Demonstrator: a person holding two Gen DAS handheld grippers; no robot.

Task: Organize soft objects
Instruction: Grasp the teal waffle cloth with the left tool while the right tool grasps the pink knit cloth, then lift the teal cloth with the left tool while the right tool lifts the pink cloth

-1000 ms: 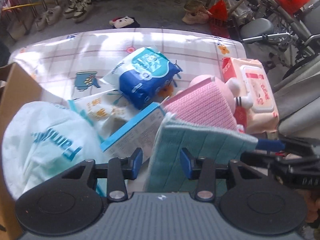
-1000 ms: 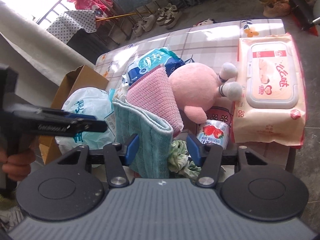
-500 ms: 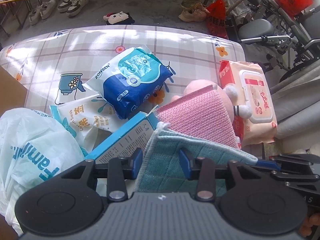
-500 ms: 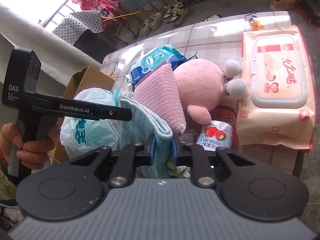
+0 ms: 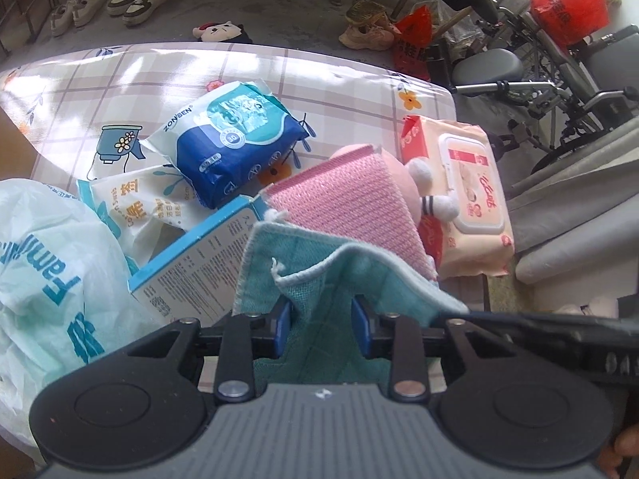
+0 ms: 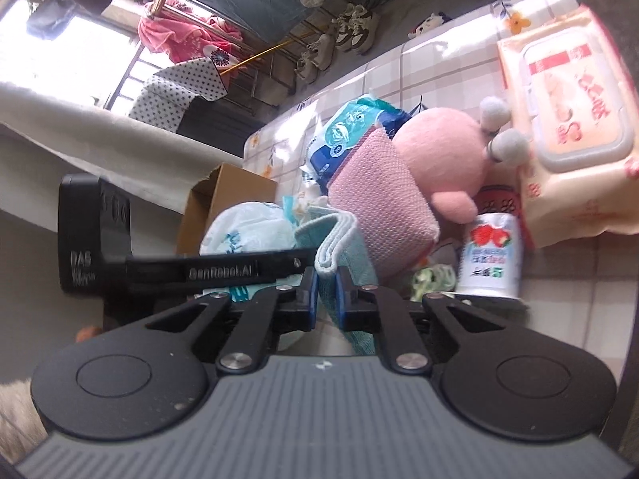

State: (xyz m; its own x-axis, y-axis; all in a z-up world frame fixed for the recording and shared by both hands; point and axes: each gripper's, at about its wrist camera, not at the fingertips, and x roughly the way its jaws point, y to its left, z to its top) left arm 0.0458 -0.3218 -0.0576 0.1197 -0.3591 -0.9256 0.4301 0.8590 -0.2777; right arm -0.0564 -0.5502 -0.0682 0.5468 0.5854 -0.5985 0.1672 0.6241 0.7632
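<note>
Here, right fingers (image 6: 326, 288) pinching teal cloth (image 6: 339, 239)

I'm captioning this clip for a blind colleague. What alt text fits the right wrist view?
The right gripper has its jaws shut on the folded edge of a teal cloth. Beyond it lie a pink knitted cloth, a pink plush toy, a strawberry-print bottle and a pack of wet wipes on the checked tablecloth.

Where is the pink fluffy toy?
The pink plush toy lies on the table in the right wrist view, right of centre, between the pink cloth and the wet wipes pack, just above the strawberry can.
</note>
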